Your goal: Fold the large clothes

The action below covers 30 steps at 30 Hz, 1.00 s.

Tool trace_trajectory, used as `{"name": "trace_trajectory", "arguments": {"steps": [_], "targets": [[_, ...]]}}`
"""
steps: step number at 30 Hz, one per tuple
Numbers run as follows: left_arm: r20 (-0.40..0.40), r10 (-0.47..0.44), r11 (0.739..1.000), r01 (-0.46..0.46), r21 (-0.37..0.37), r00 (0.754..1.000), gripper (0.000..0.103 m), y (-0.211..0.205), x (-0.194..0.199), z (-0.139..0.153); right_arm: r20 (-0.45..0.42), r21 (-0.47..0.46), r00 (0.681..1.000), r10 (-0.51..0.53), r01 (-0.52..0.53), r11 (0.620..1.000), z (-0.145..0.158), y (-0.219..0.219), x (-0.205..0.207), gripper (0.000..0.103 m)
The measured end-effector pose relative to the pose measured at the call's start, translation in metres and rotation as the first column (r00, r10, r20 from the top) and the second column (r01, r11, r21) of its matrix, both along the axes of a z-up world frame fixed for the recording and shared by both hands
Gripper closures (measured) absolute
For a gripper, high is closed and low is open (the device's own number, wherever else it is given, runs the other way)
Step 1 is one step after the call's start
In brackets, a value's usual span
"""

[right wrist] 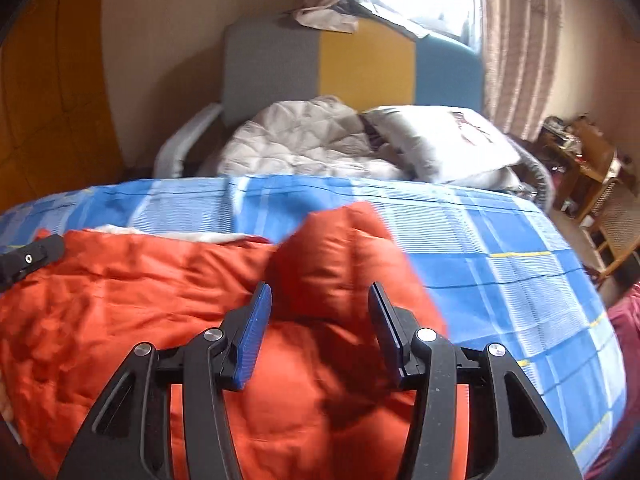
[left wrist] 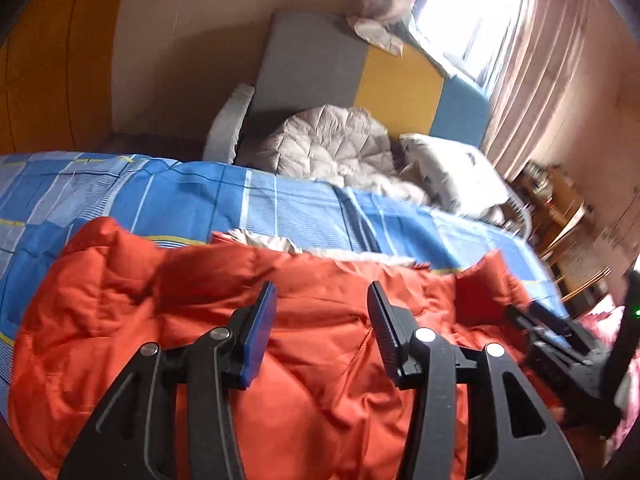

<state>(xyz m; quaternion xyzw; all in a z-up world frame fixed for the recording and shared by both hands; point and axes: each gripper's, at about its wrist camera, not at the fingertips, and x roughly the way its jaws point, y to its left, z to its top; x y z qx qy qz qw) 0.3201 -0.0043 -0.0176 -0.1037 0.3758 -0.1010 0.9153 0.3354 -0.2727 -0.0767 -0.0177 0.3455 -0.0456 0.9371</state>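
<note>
An orange quilted jacket point(left wrist: 160, 320) lies crumpled on a bed with a blue checked sheet point(left wrist: 160, 196); a pale lining shows at its far edge. My left gripper point(left wrist: 322, 292) is open and empty, above the jacket's middle. The right gripper shows in the left wrist view at the right edge point(left wrist: 560, 336). In the right wrist view the jacket point(right wrist: 120, 300) fills the lower left, with a puffed sleeve or corner point(right wrist: 344, 256) sticking up. My right gripper point(right wrist: 320, 292) is open and empty just before that raised part. The left gripper's tip shows at the left edge point(right wrist: 28, 260).
A grey quilted blanket point(left wrist: 332, 144) and a white pillow point(left wrist: 452, 164) lie at the head of the bed, against a grey, yellow and blue headboard point(left wrist: 400, 84). A wooden bedside table and chair point(right wrist: 592, 184) stand to the right. Curtains and a bright window point(left wrist: 480, 12) are behind.
</note>
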Motion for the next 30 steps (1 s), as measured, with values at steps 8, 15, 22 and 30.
{"name": "trace_trajectory", "arguments": {"steps": [8,15,22,30], "targets": [[-0.055,0.002,0.998,0.001,0.06,0.998,0.055,-0.012,0.014,-0.043,-0.072,0.082,0.997,-0.031,0.037,0.996,-0.039,-0.033,0.015,0.053],[-0.048,0.008,0.998,-0.006,0.06,0.999,0.055,-0.015,0.014,-0.057,-0.081,0.127,0.996,-0.026,0.037,0.991,-0.057,-0.034,0.022,0.053],[-0.04,0.01,0.998,-0.008,0.058,0.999,0.055,-0.016,0.013,-0.062,-0.102,0.128,0.994,-0.027,0.04,0.991,-0.067,-0.032,0.027,0.052],[-0.045,0.007,0.998,-0.004,0.067,0.999,0.055,-0.018,0.014,-0.062,-0.119,0.102,0.992,-0.033,0.046,0.994,-0.07,-0.028,0.031,0.052]]}}
